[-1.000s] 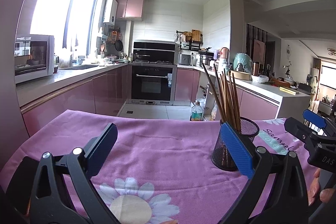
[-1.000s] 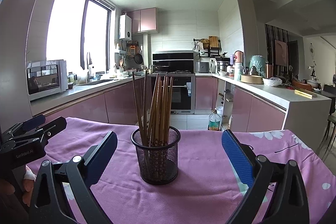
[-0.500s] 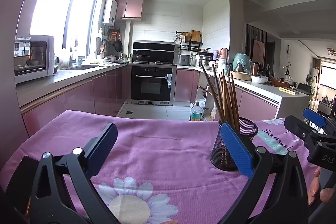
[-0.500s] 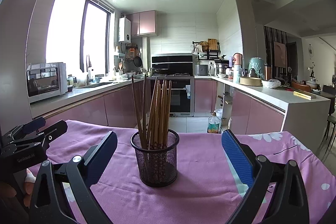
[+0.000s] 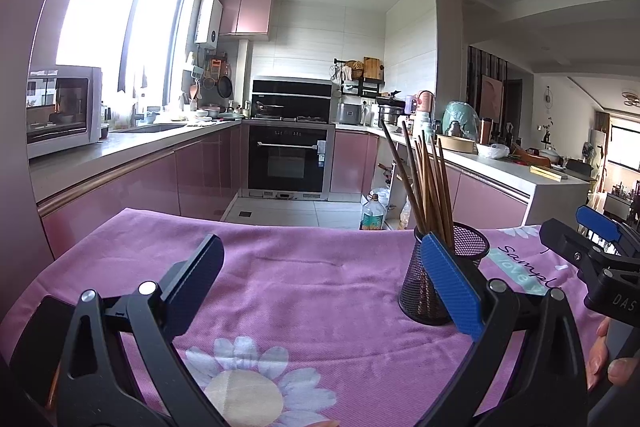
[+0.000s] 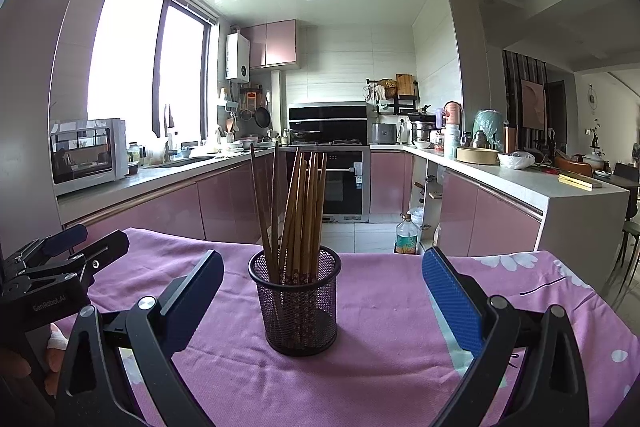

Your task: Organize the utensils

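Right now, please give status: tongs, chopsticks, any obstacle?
Both tongs, left and right, open, empty. Chopsticks upright in mesh holder on cloth. Nothing in the way.

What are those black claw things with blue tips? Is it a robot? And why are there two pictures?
No robot here: a person holds one two-finger grabber in each hand. Each grabber carries its own camera looking along its fingers, so you get two pictures. One shows the left gripper, the other the right gripper. Both are open and hold nothing. On the purple flowered tablecloth stands a black wire-mesh cup full of brown wooden chopsticks, upright and leaning a little. The right grabber points straight at the cup; from the left one, the cup sits off to the right. Behind is a pink kitchen.
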A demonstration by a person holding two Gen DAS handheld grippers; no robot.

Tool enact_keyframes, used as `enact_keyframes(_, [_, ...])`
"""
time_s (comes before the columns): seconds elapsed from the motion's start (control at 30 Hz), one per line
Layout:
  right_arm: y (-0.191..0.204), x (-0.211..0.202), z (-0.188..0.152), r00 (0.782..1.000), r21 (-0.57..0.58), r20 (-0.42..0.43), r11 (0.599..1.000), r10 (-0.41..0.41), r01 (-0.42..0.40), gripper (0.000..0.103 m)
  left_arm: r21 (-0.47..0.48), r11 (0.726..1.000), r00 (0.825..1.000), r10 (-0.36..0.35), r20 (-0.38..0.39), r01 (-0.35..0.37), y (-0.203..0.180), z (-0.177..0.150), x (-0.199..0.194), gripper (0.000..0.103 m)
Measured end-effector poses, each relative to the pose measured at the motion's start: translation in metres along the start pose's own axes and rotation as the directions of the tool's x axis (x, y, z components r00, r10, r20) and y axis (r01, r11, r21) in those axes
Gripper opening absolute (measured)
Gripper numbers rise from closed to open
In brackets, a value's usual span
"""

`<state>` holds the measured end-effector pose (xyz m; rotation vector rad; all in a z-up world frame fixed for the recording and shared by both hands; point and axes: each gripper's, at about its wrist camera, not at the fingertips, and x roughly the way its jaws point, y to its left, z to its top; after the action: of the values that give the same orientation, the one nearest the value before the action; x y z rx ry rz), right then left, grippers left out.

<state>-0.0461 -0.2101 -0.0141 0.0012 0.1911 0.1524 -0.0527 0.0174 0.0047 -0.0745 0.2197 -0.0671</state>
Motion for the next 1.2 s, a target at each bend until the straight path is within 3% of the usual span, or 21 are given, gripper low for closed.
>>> enact_keyframes(1.2, [-0.0007, 0.0010, 0.0017, 1.000, -0.002, -0.003, 1.000, 0.001, -0.001, 0.096, 0.000, 1.000, 1.000, 0.000, -0.001, 0.000, -0.0007, -0.0008, -0.0003, 0.097])
